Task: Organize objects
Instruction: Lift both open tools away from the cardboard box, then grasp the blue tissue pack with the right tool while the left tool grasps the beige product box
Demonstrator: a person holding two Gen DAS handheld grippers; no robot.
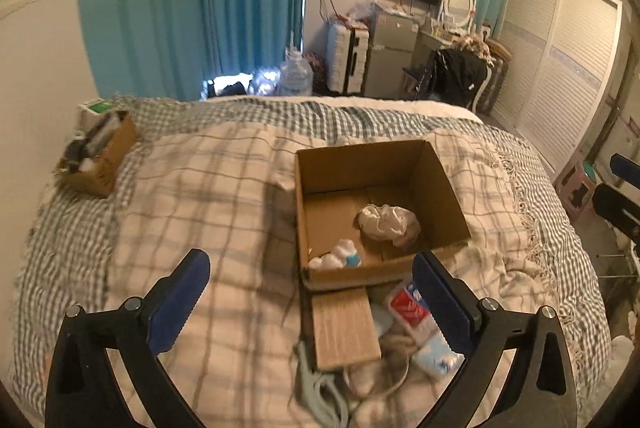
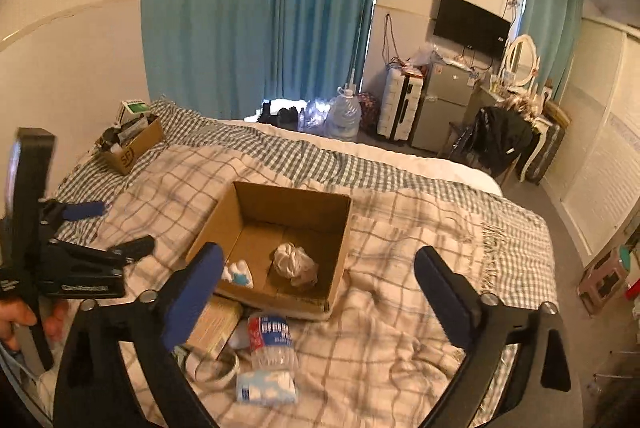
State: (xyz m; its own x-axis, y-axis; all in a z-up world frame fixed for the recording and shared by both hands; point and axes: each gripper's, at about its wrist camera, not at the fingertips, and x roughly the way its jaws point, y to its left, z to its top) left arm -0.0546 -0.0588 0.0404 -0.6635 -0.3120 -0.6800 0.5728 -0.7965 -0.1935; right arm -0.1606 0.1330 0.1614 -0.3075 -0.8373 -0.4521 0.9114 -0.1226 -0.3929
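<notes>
An open cardboard box (image 1: pixel 436 184) (image 2: pixel 224 216) sits on the checked bedspread. Inside lie a crumpled white bag (image 1: pixel 388 224) (image 2: pixel 294 262) and a small white-and-blue packet (image 1: pixel 340 256) (image 2: pixel 239 274). In front of the box lie a crushed water bottle with a red label (image 1: pixel 408 308) (image 2: pixel 270 338), a blue-and-white tissue pack (image 1: pixel 436 356) (image 2: pixel 266 386), a flat brown box (image 1: pixel 344 328) (image 2: pixel 214 324), a tape ring (image 2: pixel 214 368) and a grey-green tool (image 1: pixel 320 392). My left gripper (image 1: pixel 312 304) is open and empty above these items. My right gripper (image 2: pixel 320 292) is open and empty above the box's near edge.
A second cardboard box (image 1: pixel 100 156) (image 2: pixel 134 144) full of items stands at the bed's far left corner. The left gripper also shows in the right wrist view (image 2: pixel 80 260). Beyond the bed are a water jug (image 2: pixel 344 116), suitcase, fridge and wardrobe.
</notes>
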